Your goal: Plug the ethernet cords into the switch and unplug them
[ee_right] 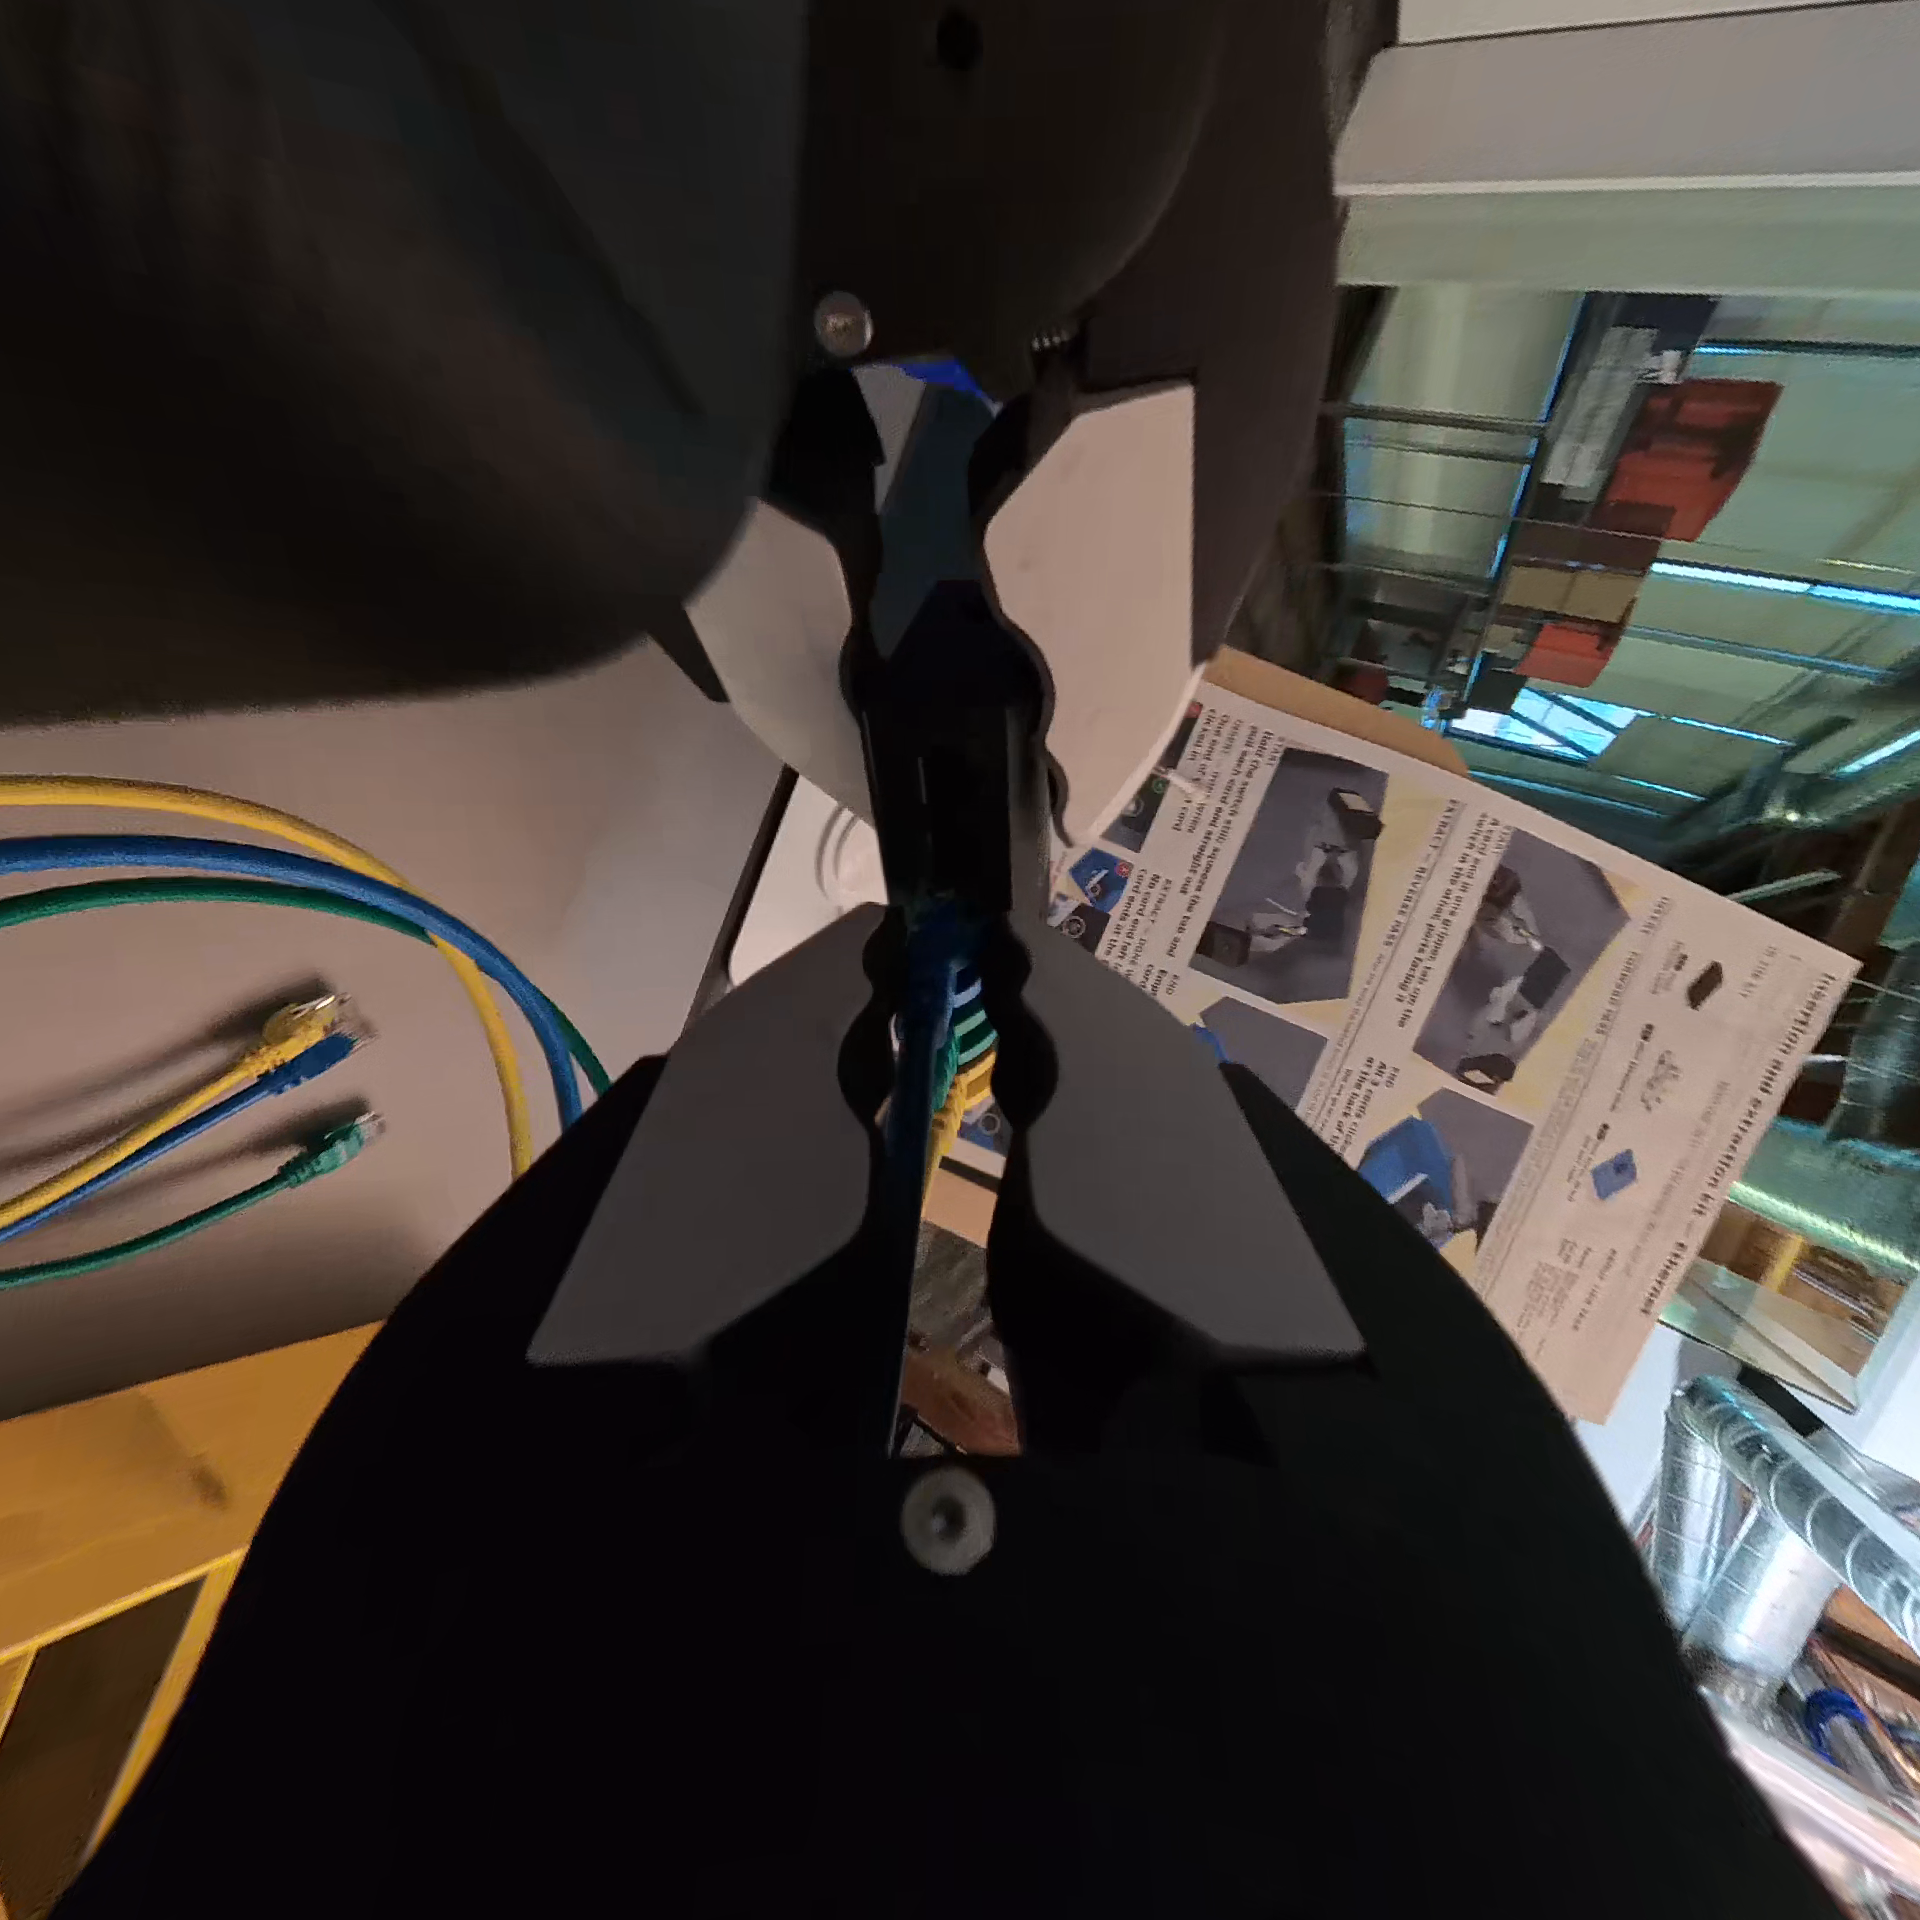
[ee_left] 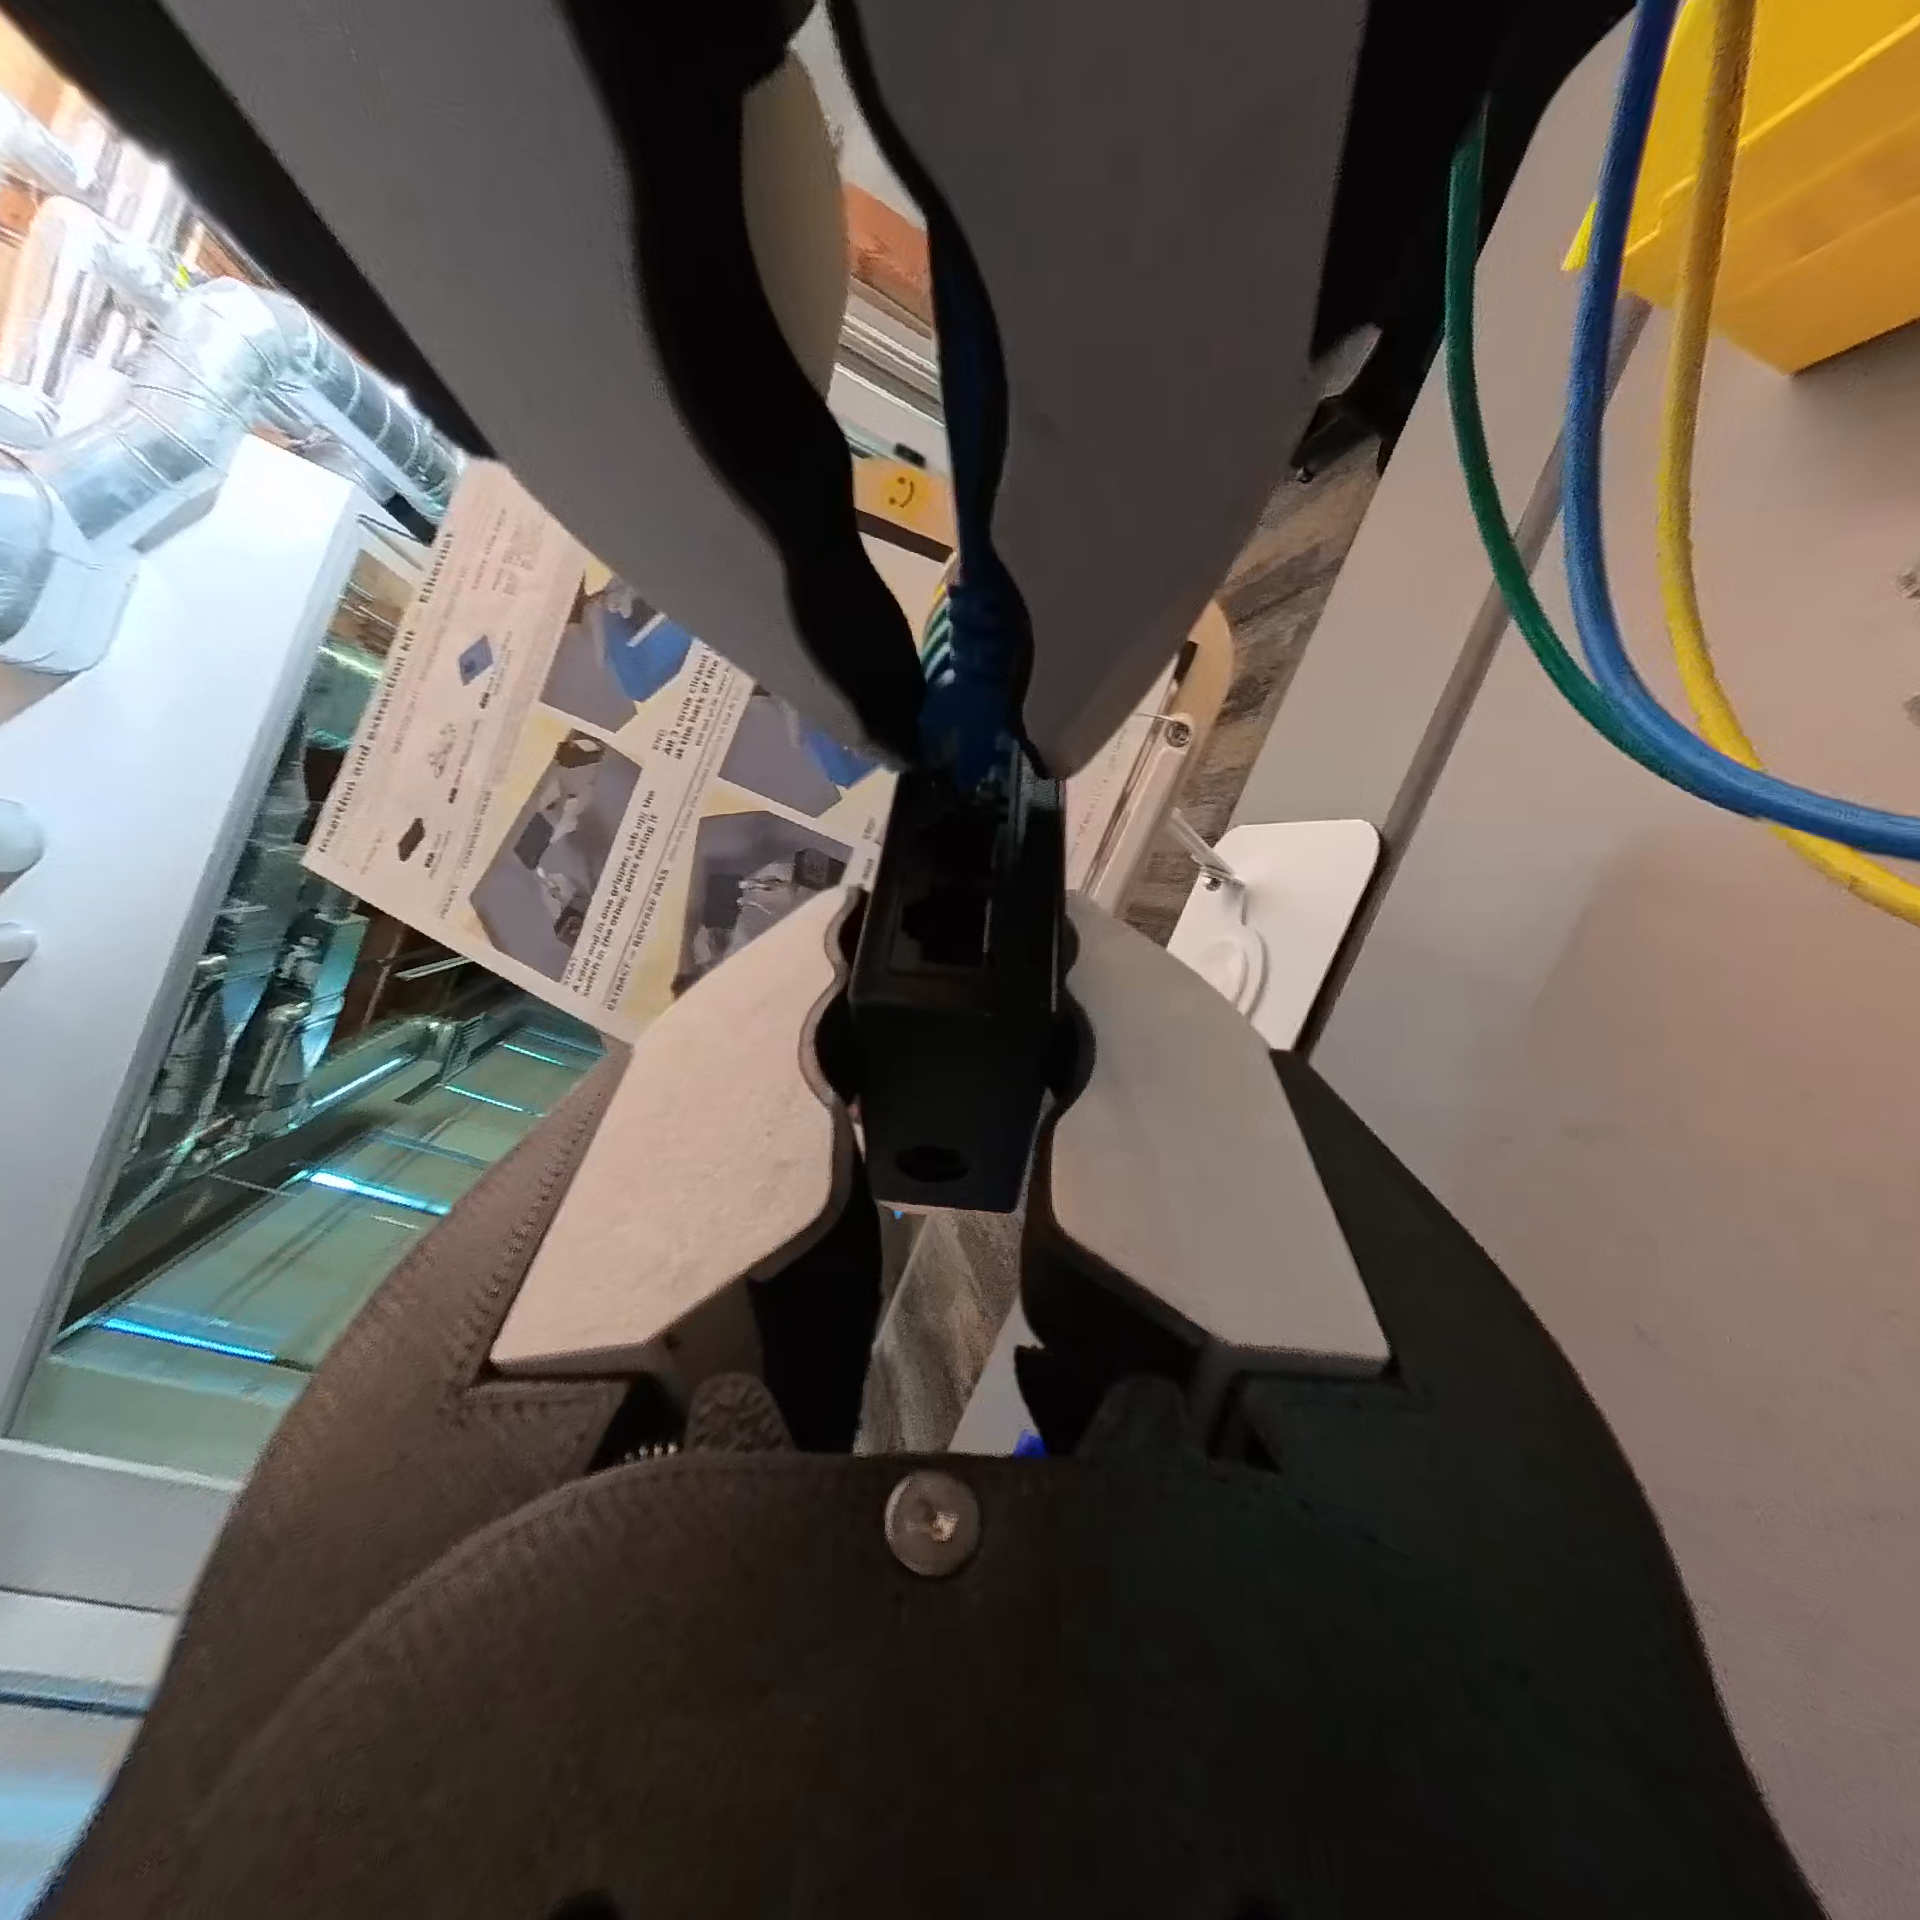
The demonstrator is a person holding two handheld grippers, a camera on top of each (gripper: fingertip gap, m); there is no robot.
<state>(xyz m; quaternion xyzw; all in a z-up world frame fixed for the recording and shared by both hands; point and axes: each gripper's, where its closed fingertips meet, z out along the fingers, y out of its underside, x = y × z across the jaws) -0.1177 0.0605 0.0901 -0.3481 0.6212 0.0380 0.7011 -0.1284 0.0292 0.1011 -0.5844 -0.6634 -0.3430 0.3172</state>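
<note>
My left gripper (ee_left: 956,935) is shut on the small black switch (ee_left: 961,1039) and holds it in the air. An empty port faces the left wrist camera. My right gripper (ee_left: 971,738) comes in from above, shut on the blue ethernet cord's plug (ee_left: 977,665), whose tip is at the switch's top port. I cannot tell how deep it sits. In the right wrist view my right gripper (ee_right: 940,945) clamps the blue cord (ee_right: 925,1029) just below the switch (ee_right: 951,810). Green (ee_right: 971,1023) and yellow (ee_right: 951,1117) plugs sit beside it.
The far ends of the yellow (ee_right: 291,1029), blue (ee_right: 322,1055) and green (ee_right: 332,1143) cords lie loose on the grey table (ee_right: 520,790). A printed instruction sheet (ee_right: 1455,1039) stands behind the switch. A yellow bin (ee_left: 1787,177) sits on the table, with a white stand base (ee_left: 1288,914) nearby. My two grippers' fingertips are within a few centimetres of each other.
</note>
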